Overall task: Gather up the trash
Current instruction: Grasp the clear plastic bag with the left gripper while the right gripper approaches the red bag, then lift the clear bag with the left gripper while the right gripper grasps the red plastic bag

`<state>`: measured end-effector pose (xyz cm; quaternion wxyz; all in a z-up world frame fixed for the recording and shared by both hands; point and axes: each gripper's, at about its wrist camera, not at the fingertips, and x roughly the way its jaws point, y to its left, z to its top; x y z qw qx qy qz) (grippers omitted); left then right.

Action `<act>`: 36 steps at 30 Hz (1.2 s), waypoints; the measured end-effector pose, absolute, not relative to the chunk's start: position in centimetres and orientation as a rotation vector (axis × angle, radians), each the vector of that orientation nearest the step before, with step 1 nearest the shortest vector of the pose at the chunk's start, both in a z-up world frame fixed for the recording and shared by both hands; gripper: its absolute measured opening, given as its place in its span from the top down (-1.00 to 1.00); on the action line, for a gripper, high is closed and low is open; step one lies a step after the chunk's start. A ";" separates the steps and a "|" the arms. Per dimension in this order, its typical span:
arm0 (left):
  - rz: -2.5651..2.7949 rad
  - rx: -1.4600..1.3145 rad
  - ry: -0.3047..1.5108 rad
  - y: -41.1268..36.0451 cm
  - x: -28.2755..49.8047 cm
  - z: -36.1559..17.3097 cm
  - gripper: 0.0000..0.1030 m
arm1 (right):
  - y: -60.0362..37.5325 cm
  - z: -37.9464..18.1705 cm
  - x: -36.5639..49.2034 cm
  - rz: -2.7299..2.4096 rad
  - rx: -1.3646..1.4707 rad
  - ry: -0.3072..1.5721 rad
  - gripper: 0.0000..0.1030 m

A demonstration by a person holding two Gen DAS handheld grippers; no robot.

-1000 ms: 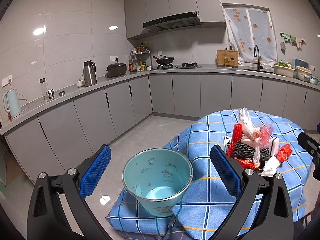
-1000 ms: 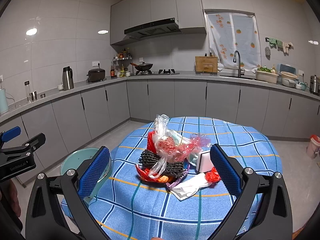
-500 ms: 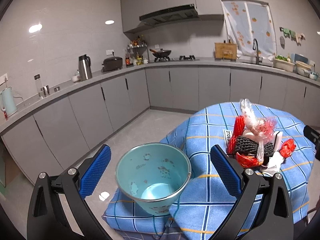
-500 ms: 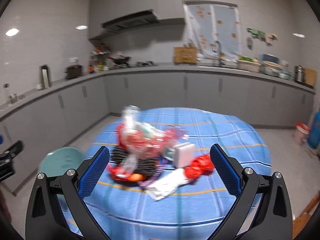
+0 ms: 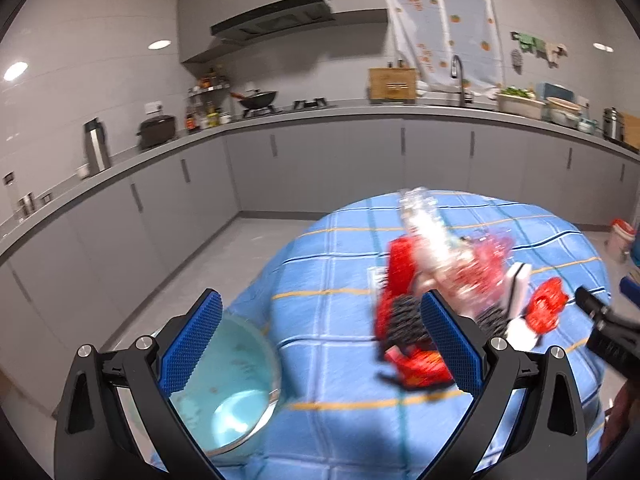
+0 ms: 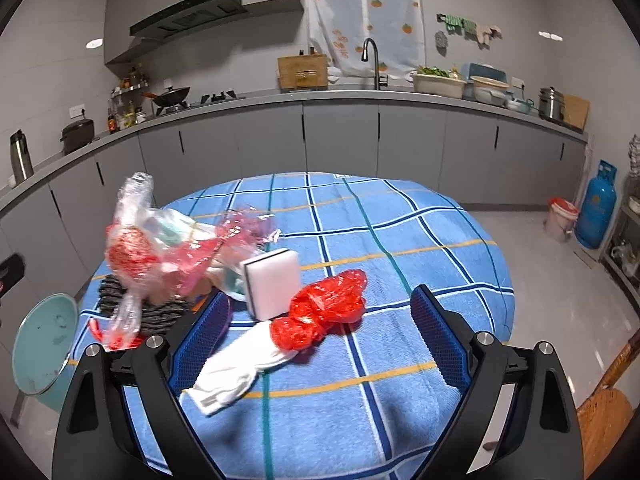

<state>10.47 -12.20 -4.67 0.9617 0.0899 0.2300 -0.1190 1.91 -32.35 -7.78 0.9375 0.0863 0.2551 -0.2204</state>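
Observation:
A pile of trash lies on the round table with the blue checked cloth (image 6: 420, 232): a clear and red plastic bag (image 6: 160, 248), a black mesh piece (image 6: 160, 312), a white sponge block (image 6: 274, 282), a crumpled red wrapper (image 6: 324, 308) and a white paper piece (image 6: 232, 376). The pile (image 5: 452, 292) is blurred in the left wrist view. A teal bucket (image 5: 228, 392) stands at the table's left edge, also in the right wrist view (image 6: 40, 352). My left gripper (image 5: 320, 348) is open and empty, between bucket and pile. My right gripper (image 6: 320, 340) is open and empty, just before the red wrapper.
Grey kitchen cabinets and a countertop (image 6: 360, 100) run along the far walls. A blue gas cylinder (image 6: 598, 210) and a small bin (image 6: 562, 218) stand on the floor at the right. A wicker chair (image 6: 604, 412) is at the lower right.
Both grippers have swung to the right. The left view now has the bucket at lower left and the pile nearer. The right gripper has come closer to the red wrapper.

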 end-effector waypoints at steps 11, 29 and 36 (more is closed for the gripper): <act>-0.310 0.213 0.505 -19.8 14.5 -6.8 -0.89 | -34.2 -9.7 2.7 -0.445 0.247 0.561 -0.67; -0.499 0.182 0.568 -22.5 14.6 -8.3 0.14 | -34.5 -10.3 2.9 -0.438 0.271 0.566 -0.69; -0.519 0.132 0.487 -20.2 13.0 -5.2 0.17 | -34.6 -10.0 2.8 -0.455 0.262 0.556 -0.69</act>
